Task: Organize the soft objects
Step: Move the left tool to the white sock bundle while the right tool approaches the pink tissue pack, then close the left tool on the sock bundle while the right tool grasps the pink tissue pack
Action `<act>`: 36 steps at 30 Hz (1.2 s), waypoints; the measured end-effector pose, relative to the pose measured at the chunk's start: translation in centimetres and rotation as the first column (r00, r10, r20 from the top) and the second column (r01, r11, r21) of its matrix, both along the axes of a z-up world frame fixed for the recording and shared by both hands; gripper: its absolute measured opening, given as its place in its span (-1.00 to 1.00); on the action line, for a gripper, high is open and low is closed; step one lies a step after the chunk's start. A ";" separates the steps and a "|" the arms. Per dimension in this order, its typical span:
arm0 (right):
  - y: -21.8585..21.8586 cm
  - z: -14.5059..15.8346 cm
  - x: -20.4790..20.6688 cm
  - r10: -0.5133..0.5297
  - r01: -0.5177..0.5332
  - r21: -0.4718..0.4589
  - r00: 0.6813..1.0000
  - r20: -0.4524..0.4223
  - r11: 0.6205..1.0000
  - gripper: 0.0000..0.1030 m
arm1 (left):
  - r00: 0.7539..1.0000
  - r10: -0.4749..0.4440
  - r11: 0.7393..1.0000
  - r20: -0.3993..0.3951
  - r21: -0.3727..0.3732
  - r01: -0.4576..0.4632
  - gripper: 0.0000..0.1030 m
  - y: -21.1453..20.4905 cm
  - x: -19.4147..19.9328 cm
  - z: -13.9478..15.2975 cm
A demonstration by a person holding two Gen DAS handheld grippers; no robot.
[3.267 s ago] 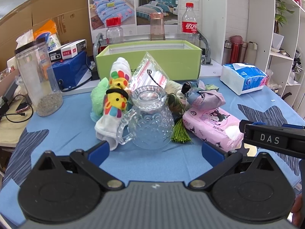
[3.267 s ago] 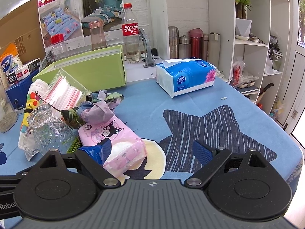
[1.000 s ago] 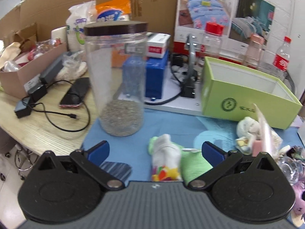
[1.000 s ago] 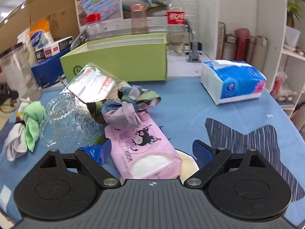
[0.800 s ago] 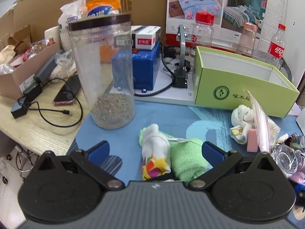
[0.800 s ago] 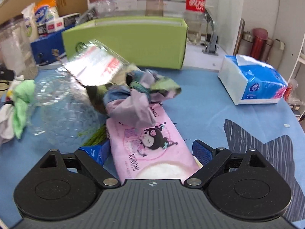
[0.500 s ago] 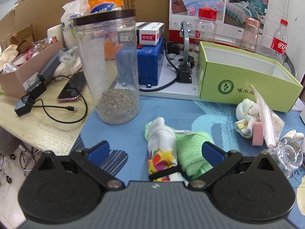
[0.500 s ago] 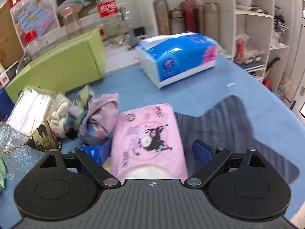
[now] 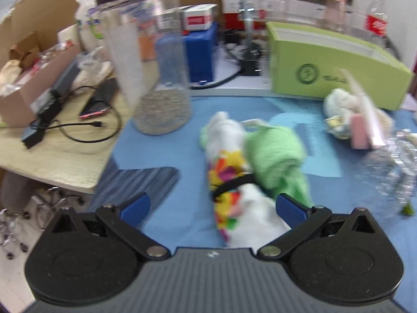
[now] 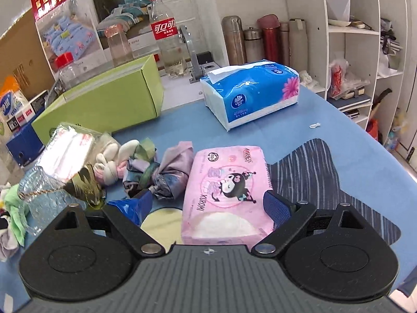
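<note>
In the left wrist view, a white sock with coloured patches [image 9: 232,172] lies on the blue cloth beside a green towel [image 9: 276,156]. My left gripper [image 9: 212,208] is open, its blue fingertips either side of the sock's near end. In the right wrist view, a pink Kuromi tissue pack [image 10: 224,187] lies between the open fingers of my right gripper [image 10: 208,204]. A crumpled purple cloth [image 10: 169,172] and a small plush rabbit [image 10: 112,164] lie left of the pack. The green box [image 10: 104,104] stands open at the back.
A tall clear jar [image 9: 151,60] stands at the cloth's left edge, near cables and a phone on the wooden table [image 9: 62,156]. A glass mug [image 10: 44,198] and a plastic bag [image 10: 65,154] sit mid-table. A blue tissue pack [image 10: 250,94] lies behind right. Shelves stand at right.
My left gripper has moved closer to the sock and towel, which now reach between its fingers. My right gripper has closed in on the pink tissue pack, which sits between its fingers.
</note>
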State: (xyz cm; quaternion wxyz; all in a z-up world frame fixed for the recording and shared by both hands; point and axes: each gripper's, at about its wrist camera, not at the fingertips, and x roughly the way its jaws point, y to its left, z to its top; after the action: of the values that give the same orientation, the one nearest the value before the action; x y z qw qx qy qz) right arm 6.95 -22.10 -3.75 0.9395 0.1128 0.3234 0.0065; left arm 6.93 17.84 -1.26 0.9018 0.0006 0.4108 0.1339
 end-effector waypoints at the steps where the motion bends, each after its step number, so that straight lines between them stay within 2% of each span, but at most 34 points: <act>1: 0.0 0.1 -0.1 0.001 -0.001 -0.005 1.000 0.000 1.000 0.54 | 1.000 0.019 1.000 -0.010 0.019 -0.019 0.99 0.5 -0.1 -0.2; 4: -0.5 0.2 0.0 -0.007 0.007 0.003 1.000 0.002 1.000 0.54 | 0.997 0.078 0.997 -0.011 0.001 -0.078 0.99 2.9 -1.2 -0.1; 7: -0.7 0.2 0.2 -0.008 0.008 0.021 1.000 0.003 1.000 0.54 | 0.989 0.149 0.988 -0.004 0.042 -0.149 0.99 4.5 -1.9 0.4; 8: -0.6 0.2 0.3 -0.002 0.002 0.024 1.000 0.004 1.000 0.54 | 0.990 0.143 0.989 -0.001 0.024 -0.143 0.99 4.7 -2.0 0.6; 12: 0.0 0.3 0.2 0.006 -0.006 0.000 1.000 0.002 1.000 0.54 | 0.999 0.031 0.990 -0.009 -0.141 -0.032 0.99 3.8 -1.5 0.3; 17: -0.4 0.9 -0.6 0.016 -0.015 -0.006 1.000 0.011 1.000 0.54 | 0.999 0.001 0.982 -0.052 -0.187 -0.011 0.99 1.7 0.7 -1.9; 24: -2.2 0.8 -1.7 -0.025 0.024 -0.032 1.000 -0.017 0.999 0.54 | 0.997 0.044 0.985 -0.068 -0.165 -0.055 0.99 2.5 0.9 -2.1; 29: -3.0 0.2 -1.5 -0.037 0.037 0.005 0.999 -0.030 0.999 0.54 | 0.993 0.112 0.988 -0.045 -0.102 -0.117 0.99 3.7 -1.9 0.9; 33: -2.2 0.6 -1.1 -0.005 0.005 0.009 1.000 -0.014 1.000 0.54 | 1.000 0.019 0.983 0.013 -0.184 -0.016 0.99 3.1 -3.5 3.0; 36: -1.7 0.8 -1.1 0.017 -0.017 0.017 1.000 -0.004 1.000 0.54 | 1.000 -0.007 0.982 0.019 -0.190 0.011 0.99 1.7 -1.9 2.3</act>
State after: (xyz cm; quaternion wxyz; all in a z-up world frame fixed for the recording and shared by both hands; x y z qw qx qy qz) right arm 5.88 -23.76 -2.92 0.9378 0.1181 0.3262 0.0168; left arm 5.02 19.52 1.05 0.9022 -0.0847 0.4133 0.0899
